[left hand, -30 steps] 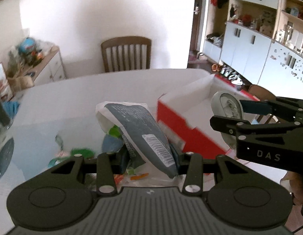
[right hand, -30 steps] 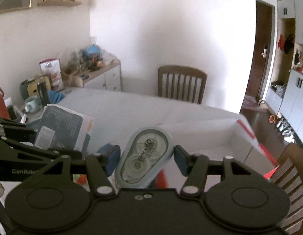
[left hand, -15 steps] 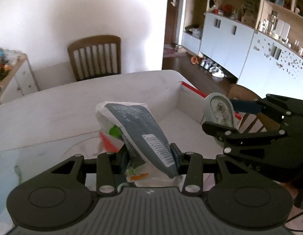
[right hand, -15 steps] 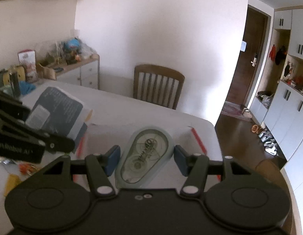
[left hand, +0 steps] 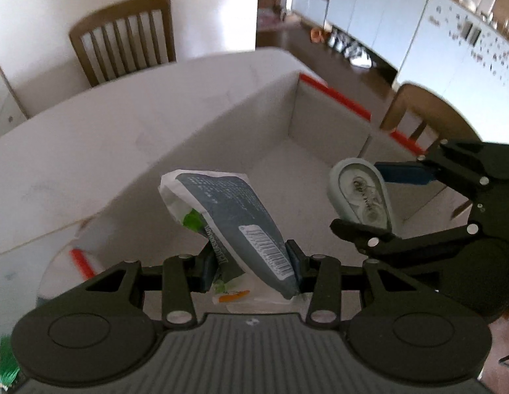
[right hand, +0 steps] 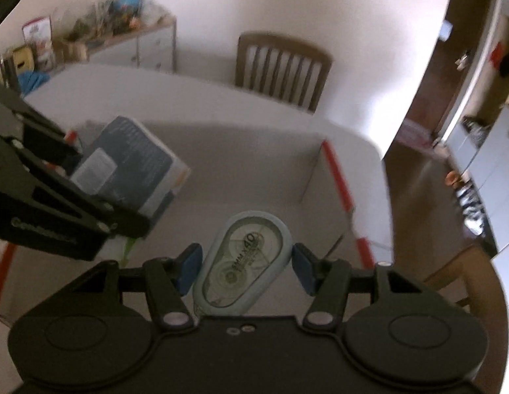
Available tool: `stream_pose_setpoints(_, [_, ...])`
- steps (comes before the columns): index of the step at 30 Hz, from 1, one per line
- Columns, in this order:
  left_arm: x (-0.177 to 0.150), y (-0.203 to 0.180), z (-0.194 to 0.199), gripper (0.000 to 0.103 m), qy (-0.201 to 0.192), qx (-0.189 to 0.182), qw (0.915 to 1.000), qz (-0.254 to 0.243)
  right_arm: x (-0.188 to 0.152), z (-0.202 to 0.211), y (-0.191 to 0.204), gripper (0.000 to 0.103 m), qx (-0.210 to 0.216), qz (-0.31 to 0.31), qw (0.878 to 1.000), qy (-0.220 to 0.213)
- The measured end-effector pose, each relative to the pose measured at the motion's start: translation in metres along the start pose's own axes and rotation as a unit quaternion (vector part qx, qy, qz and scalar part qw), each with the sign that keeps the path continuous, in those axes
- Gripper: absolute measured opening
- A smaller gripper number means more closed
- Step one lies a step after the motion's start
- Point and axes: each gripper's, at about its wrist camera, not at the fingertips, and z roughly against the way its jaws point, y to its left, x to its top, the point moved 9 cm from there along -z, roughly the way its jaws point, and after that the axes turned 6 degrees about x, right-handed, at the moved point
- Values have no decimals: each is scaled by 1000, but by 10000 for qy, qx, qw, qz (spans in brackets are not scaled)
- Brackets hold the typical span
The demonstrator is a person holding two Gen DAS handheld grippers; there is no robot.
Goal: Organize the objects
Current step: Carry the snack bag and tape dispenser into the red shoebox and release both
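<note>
Holding a grey snack packet (left hand: 234, 216), the left gripper (left hand: 251, 262) has its fingers closed against the packet's lower end, above the open white box (left hand: 326, 131) with red edges. Right gripper (right hand: 242, 262) pinches a pale blue correction tape dispenser (right hand: 244, 262) between its blue pads (right hand: 188, 266), also over the box interior. Box sits on the white table (left hand: 90, 138); a wooden chair (left hand: 123, 36) stands beyond.
</note>
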Motion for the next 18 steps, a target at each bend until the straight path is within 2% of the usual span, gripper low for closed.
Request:
stream_pose_setpoints(4, [-5,-4,-26,43,374,26,9992,-143,-9,-25,1,58,90,114,9988,469])
stream_pose_setpoints(11, [-21,-3,-54,43,953,23,9952,-205,-20,-45,8,58,386,109,9931,1099])
stream_pose_setpoints(18, [-23,-6,-69,45,1221,0,9922,-261,-28,-51,18,58,409,113,9894,1389])
